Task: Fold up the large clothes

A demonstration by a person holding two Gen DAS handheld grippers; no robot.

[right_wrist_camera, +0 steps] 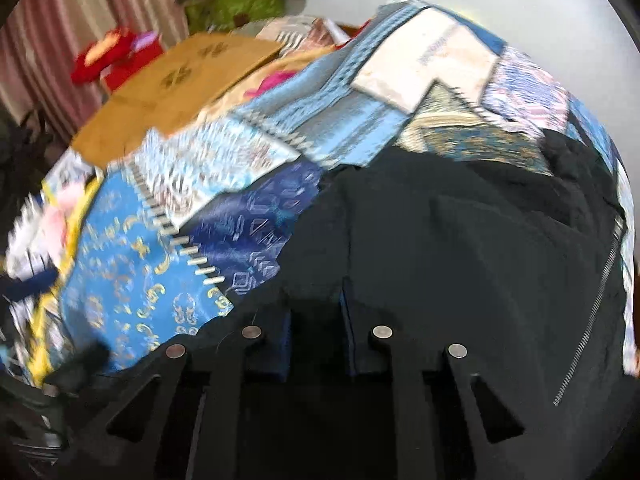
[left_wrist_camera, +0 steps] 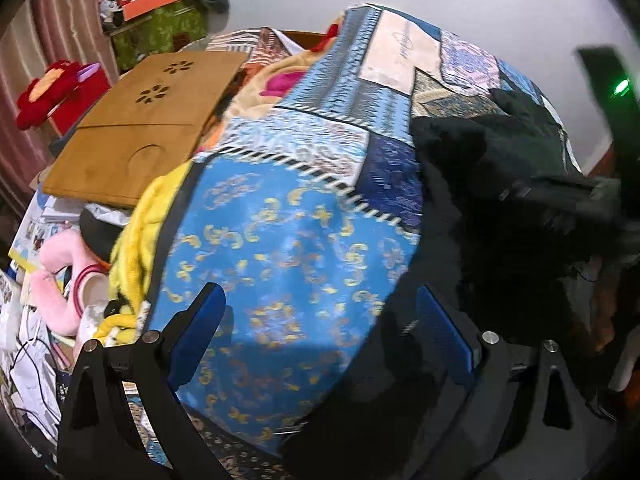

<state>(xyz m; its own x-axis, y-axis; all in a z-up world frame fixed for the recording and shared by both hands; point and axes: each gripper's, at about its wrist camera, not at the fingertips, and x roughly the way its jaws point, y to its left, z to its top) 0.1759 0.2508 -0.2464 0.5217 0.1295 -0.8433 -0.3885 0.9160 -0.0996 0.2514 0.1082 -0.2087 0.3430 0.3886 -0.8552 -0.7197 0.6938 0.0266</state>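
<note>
The black jacket (right_wrist_camera: 460, 248) lies on a blue patterned bedcover (left_wrist_camera: 288, 240). The right hand-held gripper (right_wrist_camera: 316, 320) is nearly closed, pinching the jacket's cloth. The left hand-held gripper (left_wrist_camera: 320, 328) is wide open above the bedcover, holding nothing.

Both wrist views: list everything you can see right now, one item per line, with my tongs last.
Jacket: one, black, zipper at its right edge, spread on the bedspread.
Bedspread: one, blue patchwork, under the jacket.
Wooden board: one, brown, left of the bedspread.
Yellow blanket: one, bunched at the bedspread's left edge.
Pink plush toy: one, far left.
Red plush flower: one, by the curtain.
Green box: one, back left.
Left tongs: open, over the bedspread.
Right tongs: narrowed; grip unclear.
</note>
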